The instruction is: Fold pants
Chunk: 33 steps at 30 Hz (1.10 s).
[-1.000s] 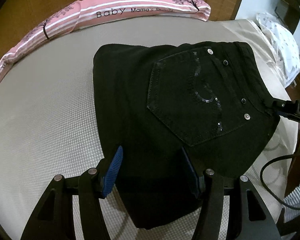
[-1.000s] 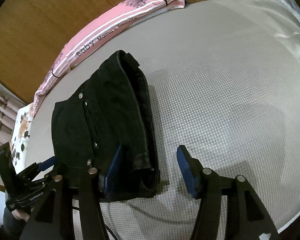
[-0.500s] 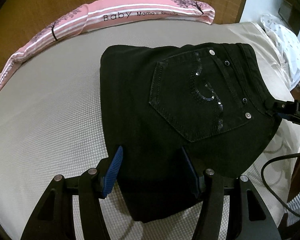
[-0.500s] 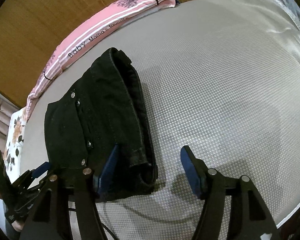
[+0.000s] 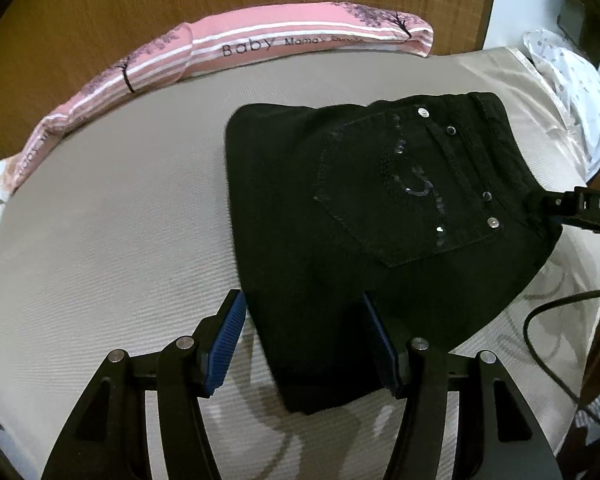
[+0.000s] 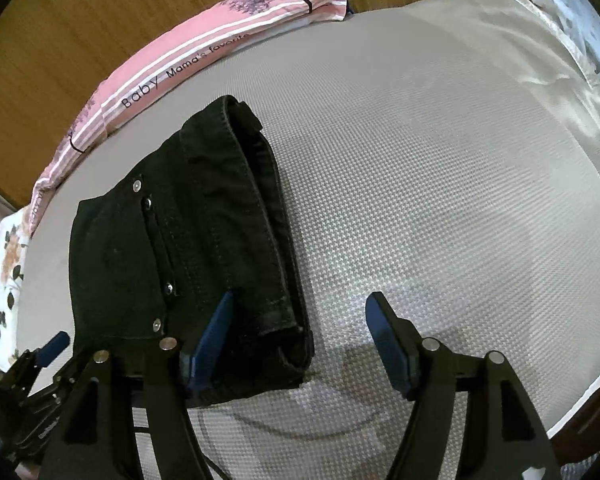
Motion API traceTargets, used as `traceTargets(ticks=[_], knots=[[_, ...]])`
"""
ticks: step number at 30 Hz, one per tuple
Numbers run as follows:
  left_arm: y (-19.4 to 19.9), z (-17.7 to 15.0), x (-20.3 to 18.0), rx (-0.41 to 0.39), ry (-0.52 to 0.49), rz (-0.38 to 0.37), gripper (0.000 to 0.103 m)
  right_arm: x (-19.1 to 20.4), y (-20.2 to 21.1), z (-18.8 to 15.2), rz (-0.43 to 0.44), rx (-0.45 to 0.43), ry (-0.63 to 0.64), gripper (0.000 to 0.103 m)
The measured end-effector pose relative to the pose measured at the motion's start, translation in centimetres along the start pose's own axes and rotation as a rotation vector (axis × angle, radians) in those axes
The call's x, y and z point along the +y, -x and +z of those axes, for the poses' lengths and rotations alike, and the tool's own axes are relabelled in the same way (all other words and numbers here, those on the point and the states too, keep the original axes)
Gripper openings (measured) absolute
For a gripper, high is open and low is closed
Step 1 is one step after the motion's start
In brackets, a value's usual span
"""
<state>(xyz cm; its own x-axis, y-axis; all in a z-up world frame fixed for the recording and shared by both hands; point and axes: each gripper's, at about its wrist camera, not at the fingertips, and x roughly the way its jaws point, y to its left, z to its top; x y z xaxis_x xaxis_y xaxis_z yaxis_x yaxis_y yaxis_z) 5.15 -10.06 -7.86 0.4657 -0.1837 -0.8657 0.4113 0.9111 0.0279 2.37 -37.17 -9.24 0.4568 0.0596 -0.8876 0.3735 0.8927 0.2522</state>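
Black pants (image 5: 340, 200) lie folded into a compact stack on the beige mattress (image 5: 120, 220), back pocket with sequins facing up. My left gripper (image 5: 304, 340) hovers open over the stack's near corner; its left pad is off the fabric and its right pad is above it. In the right wrist view the pants (image 6: 204, 232) show their waistband edge. My right gripper (image 6: 298, 340) has its jaws opening, with the waistband corner beside the left pad and bare mattress (image 6: 440, 180) under the right pad. Neither pad presses on the cloth.
A pink striped pillow (image 5: 260, 40) printed "Baby" lies along the wooden headboard (image 5: 100, 12). A white dotted cloth (image 5: 572, 92) sits past the bed's right edge and a floral cloth (image 6: 8, 264) at the left. A black cable (image 5: 540, 320) loops near the pants.
The right gripper's jaws have spread wider and no longer sit close on the waistband corner. The left gripper has drawn back a little, so the pants sit further right in its view.
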Motion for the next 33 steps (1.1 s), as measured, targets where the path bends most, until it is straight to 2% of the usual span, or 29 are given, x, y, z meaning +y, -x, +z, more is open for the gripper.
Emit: traceTargets(ticks=[12, 17, 21, 26, 31, 33], knots=[[0.6, -0.1, 2.1, 0.030, 0.052, 0.061, 0.060, 0.5, 0.7, 0.9, -0.031, 0.006, 0.049, 0.072], [0.5, 0.2, 5.0, 0.048, 0.191, -0.088, 0.062, 0.2, 1.3, 1.6, 0.013, 0.009, 0.065, 0.072], [0.3, 0.7, 6.8, 0.048, 0.265, -0.197, 0.062, -0.7, 1.1, 2.4, 0.137, 0.047, 0.059, 0.072], [-1.2, 1.2, 7.9, 0.100, 0.334, -0.284, 0.062, -2.6, -0.3, 3.8, 0.300, 0.105, 0.000, 0.072], [-3.0, 1.5, 8.3, 0.152, 0.397, -0.367, 0.062, -2.9, -1.9, 4.9, 0.377, 0.160, 0.015, 0.072], [-3.5, 1.6, 8.4, 0.160, 0.405, -0.378, 0.062, -2.9, -2.5, 5.0, 0.405, 0.180, 0.027, 0.072]])
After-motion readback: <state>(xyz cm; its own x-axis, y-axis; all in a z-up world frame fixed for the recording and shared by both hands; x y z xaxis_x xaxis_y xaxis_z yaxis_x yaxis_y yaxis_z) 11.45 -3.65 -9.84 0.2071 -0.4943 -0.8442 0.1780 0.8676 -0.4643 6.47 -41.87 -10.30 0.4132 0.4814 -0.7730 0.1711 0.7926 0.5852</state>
